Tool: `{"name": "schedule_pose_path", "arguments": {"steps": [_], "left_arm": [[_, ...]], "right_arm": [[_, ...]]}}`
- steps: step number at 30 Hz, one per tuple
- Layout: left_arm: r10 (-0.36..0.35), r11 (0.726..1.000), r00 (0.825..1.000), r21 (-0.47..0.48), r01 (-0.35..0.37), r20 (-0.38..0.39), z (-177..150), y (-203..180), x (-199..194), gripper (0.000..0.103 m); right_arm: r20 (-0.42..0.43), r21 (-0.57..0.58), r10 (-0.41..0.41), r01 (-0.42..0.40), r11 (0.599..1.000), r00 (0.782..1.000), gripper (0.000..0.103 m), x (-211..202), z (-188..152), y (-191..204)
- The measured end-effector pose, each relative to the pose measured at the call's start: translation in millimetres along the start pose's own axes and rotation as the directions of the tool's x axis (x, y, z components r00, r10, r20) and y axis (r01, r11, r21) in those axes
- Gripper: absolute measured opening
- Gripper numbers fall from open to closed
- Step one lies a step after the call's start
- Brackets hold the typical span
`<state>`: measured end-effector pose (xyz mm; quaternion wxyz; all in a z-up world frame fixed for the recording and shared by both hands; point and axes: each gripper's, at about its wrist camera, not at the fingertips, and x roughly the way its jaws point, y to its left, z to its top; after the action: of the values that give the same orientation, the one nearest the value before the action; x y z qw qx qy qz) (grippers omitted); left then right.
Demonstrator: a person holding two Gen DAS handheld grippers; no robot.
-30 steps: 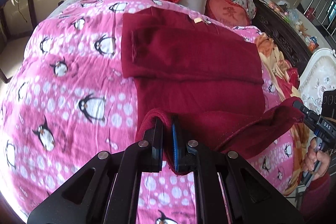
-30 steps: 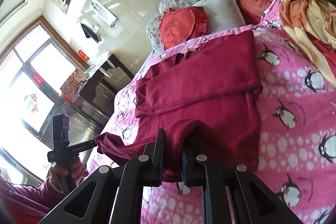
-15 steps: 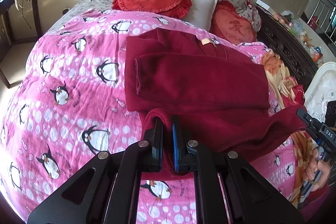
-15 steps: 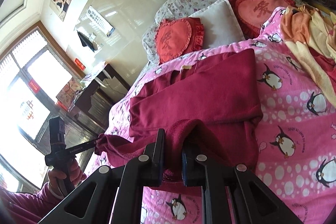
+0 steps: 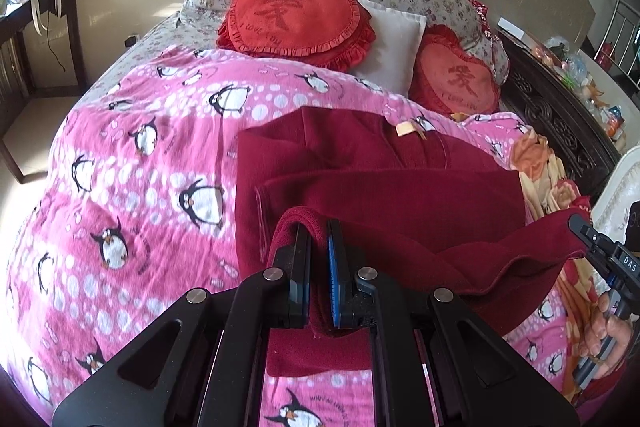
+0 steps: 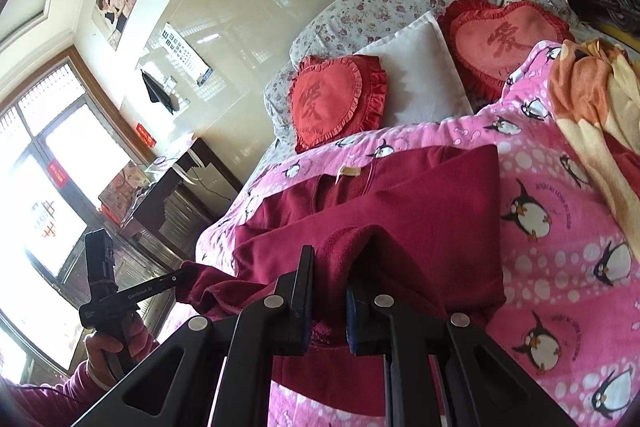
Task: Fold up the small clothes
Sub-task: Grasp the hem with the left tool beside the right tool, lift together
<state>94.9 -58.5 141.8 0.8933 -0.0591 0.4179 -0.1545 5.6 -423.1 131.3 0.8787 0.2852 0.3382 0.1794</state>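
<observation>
A dark red fleece garment (image 5: 384,183) lies on the pink penguin blanket (image 5: 132,163), its sleeves folded across the body and a tan label near the collar. My left gripper (image 5: 319,227) is shut on the garment's near left hem corner and holds it lifted. My right gripper (image 6: 330,259) is shut on the near right hem corner, also lifted. The hem hangs between the two grippers above the garment (image 6: 400,203). The right gripper shows at the right edge of the left wrist view (image 5: 576,227), the left gripper at the left of the right wrist view (image 6: 182,277).
Two red heart cushions (image 5: 296,15) and a white pillow (image 5: 390,47) lie at the bed head against floral pillows. An orange and yellow blanket (image 6: 592,99) lies on the bed's right side. A dark desk (image 6: 176,183) stands left of the bed.
Both grippers have carried the lifted hem forward over the garment toward the collar. Less of the lower body of the garment shows now.
</observation>
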Motion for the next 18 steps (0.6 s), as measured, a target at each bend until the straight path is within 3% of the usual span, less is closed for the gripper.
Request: {"name": "schedule_pose_path", "arguments": {"steps": [12, 18], "left_arm": [[0.04, 0.999, 0.999, 0.004, -0.04, 0.02, 47, -5, 39, 0.006], [0.037, 0.999, 0.999, -0.022, -0.037, -0.005, 65, -1, 65, 0.006]], "right_arm": [[0.023, 0.014, -0.052, 0.052, 0.999, 0.998, 0.012, 35, 42, -24], [0.005, 0.041, -0.093, 0.093, 0.995, 0.996, 0.012, 66, 64, -43]]}}
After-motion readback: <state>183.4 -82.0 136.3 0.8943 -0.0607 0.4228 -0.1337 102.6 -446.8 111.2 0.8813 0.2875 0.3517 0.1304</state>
